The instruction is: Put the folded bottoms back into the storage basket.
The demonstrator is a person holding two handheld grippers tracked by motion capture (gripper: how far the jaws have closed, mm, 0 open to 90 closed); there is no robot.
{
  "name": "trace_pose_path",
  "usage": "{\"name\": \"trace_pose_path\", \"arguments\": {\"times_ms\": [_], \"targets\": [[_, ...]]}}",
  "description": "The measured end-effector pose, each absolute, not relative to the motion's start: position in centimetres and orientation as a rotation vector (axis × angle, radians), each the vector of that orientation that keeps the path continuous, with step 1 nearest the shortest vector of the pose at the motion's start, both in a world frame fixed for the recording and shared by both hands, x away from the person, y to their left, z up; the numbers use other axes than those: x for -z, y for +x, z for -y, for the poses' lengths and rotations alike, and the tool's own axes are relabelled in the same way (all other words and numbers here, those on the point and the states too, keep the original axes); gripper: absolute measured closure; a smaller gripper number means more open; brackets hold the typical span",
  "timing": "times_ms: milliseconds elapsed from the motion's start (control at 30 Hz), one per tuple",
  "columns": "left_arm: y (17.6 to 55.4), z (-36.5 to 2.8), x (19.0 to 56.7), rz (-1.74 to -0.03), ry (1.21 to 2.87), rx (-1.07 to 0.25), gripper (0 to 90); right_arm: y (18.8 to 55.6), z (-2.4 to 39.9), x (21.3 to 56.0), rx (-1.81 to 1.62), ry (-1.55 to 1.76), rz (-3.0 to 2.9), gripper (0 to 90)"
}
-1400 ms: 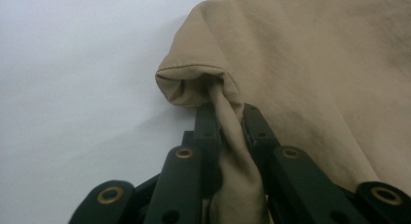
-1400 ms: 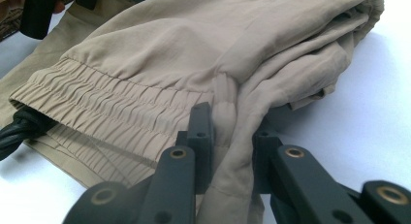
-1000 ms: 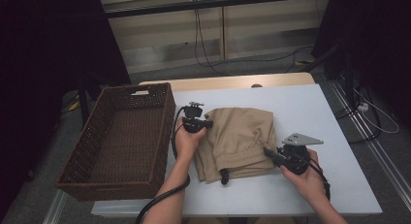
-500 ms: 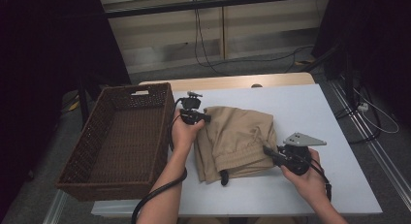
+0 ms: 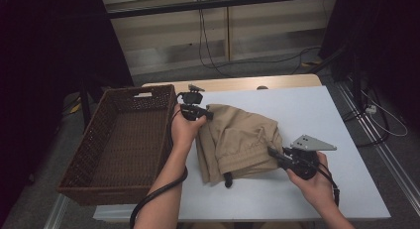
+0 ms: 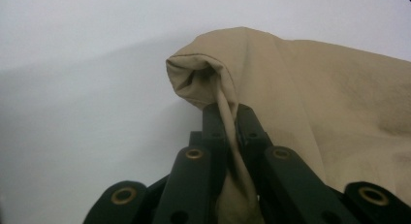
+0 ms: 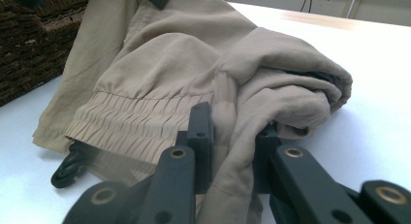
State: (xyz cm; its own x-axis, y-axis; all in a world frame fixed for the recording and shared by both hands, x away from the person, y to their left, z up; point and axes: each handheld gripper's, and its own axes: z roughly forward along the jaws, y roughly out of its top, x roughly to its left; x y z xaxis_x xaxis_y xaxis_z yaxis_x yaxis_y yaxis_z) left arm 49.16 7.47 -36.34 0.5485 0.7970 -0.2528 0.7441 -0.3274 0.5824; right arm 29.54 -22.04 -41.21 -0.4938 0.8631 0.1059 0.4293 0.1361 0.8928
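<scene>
Gripping beige trousers [image 5: 237,140]; both grippers' jaws clamped.

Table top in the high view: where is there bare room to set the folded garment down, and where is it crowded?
Bare white table lies right of the tan garment, out to the right edge. The wicker basket is empty inside. It is crowded in the middle, where the left gripper and right gripper clamp the garment.

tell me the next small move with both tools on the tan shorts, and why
Probably lift both together and carry the tan shorts left toward the wicker basket. The left tool is shut on a fold at one corner, the right tool is shut on bunched cloth near the elastic waistband, and most of the fabric rests on the white table.
</scene>
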Motion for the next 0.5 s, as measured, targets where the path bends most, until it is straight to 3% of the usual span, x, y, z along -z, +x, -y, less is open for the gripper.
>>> {"name": "trace_pose_path", "arguments": {"times_ms": [500], "targets": [[48.8,-8.3,33.0,-1.240,2.150,-0.121,85.5,28.9,21.0,39.9,-1.382,1.183,-1.952,77.0]]}}
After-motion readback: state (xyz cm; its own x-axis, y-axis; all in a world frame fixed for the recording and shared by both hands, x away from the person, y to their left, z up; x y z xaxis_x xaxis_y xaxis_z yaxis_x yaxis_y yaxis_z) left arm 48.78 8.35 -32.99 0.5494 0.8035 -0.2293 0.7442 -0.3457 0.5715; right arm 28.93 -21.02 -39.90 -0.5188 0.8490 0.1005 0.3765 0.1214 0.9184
